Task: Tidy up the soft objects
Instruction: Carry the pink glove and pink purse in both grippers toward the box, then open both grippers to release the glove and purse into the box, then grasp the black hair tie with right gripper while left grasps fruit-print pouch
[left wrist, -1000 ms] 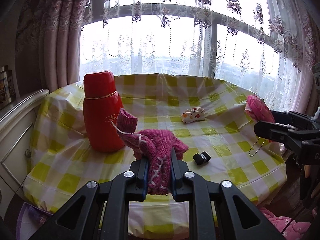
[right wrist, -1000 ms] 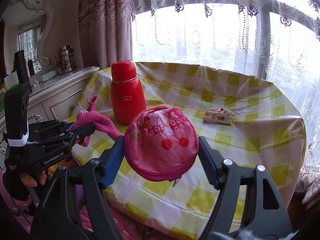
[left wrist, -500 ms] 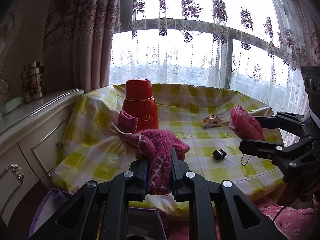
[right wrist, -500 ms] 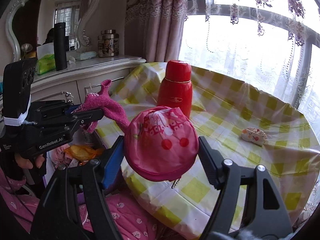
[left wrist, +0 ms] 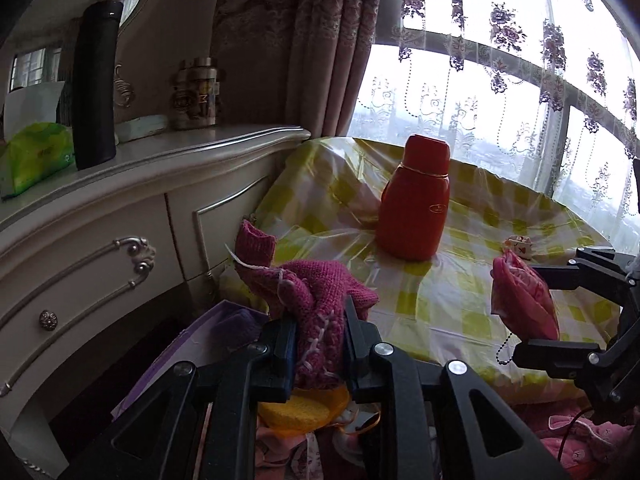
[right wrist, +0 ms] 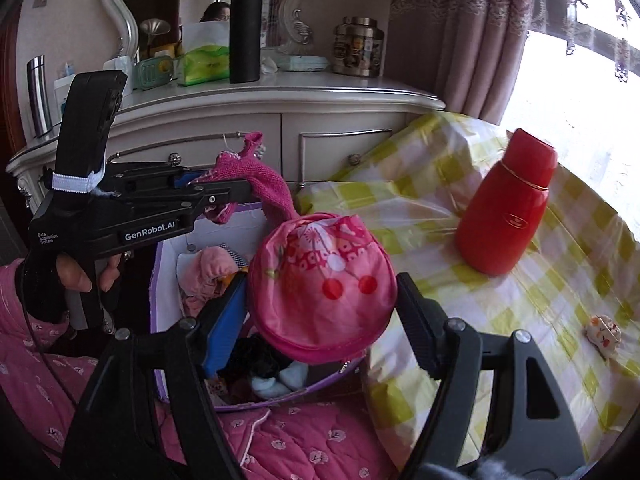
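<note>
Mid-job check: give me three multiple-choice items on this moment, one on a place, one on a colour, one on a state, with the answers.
1. Where does the red flask stand?
A. on the checked tablecloth
B. on the dresser top
C. in the purple box

2. What colour is the tall tumbler on the dresser?
A. red
B. black
C. yellow

3. What does the right gripper carry?
A. nothing, jaws empty
B. the red flask
C. the round pink pouch

Answers:
1. A: it stands upright on the yellow checked tablecloth.
2. B: the tumbler is black.
3. C: the jaws press both sides of the pink pouch, lifted above the purple box.
</note>
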### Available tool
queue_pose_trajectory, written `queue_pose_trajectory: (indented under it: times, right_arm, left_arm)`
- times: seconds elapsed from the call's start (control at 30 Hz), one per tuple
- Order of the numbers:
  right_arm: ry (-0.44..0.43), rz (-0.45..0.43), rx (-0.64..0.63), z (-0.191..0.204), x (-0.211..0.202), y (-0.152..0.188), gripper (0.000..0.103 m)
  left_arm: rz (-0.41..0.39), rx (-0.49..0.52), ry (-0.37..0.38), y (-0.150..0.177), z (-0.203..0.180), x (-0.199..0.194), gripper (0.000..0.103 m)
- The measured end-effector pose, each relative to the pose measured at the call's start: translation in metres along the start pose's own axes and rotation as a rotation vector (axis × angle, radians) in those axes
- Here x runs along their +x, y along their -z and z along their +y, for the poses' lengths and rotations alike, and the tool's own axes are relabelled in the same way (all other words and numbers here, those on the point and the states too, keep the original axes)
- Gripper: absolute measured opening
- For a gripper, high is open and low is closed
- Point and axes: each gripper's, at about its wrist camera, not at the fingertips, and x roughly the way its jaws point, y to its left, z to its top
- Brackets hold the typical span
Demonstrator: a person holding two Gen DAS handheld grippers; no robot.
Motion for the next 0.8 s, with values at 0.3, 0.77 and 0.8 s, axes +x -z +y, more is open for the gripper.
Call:
queue_pose_trajectory:
  times: [0.3, 0.77, 0.8]
  right_arm:
    - [-0.18, 0.054, 0.022, 0.017, 0.064, -0.015, 0.085]
    - [0.308, 0.093, 0.395, -0.142, -0.021, 0.095, 0.085]
    - [0.36, 0.114, 0.452, -0.161, -0.028, 0.113, 0.085]
  left_arm:
    - [0.053, -0.055, -0.17, 0.016, 0.035, -0.009, 0.069]
    - [0.095, 0.177, 0.124, 0.012, -0.088, 0.03, 0.09]
    - [0.127, 0.194, 0.175, 0.017, -0.101, 0.035, 0.09]
